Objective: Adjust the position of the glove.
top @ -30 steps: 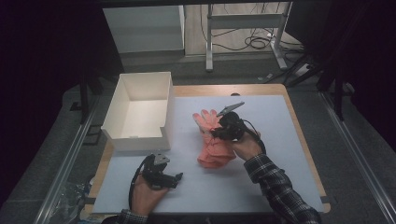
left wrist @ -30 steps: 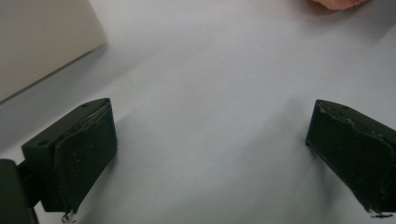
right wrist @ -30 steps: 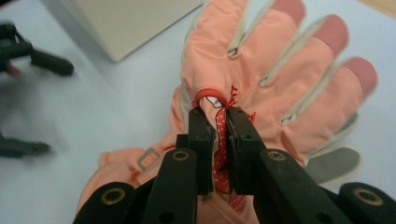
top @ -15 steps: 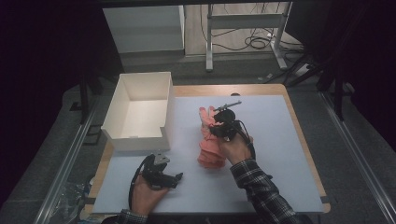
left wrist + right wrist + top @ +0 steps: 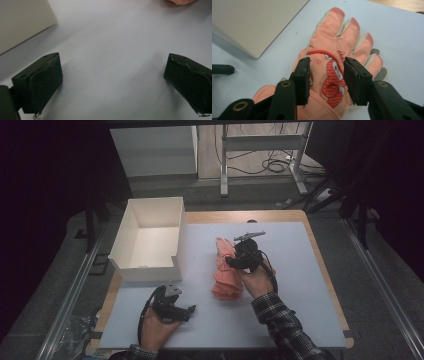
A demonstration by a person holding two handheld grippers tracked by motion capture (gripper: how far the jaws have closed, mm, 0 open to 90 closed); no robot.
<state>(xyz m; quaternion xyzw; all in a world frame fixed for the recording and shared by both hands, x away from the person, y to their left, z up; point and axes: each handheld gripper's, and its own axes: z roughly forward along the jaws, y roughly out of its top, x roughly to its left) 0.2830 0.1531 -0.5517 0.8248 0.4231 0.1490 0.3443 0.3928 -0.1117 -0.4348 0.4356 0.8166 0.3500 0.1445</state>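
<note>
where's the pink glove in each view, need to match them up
High view: the pink glove lies mid-table on the white mat, just left of the right gripper.
Left gripper view: a sliver of it at the top edge, right of centre.
Right gripper view: centre, fingers pointing up, its back between the open jaws.
Shared landmark: the white box, left of the glove.

Soft peach cloth glove [image 5: 337, 50], matt white box [image 5: 150, 237], smooth pale table cover [image 5: 300, 270], wooden table edge [image 5: 320, 260]
</note>
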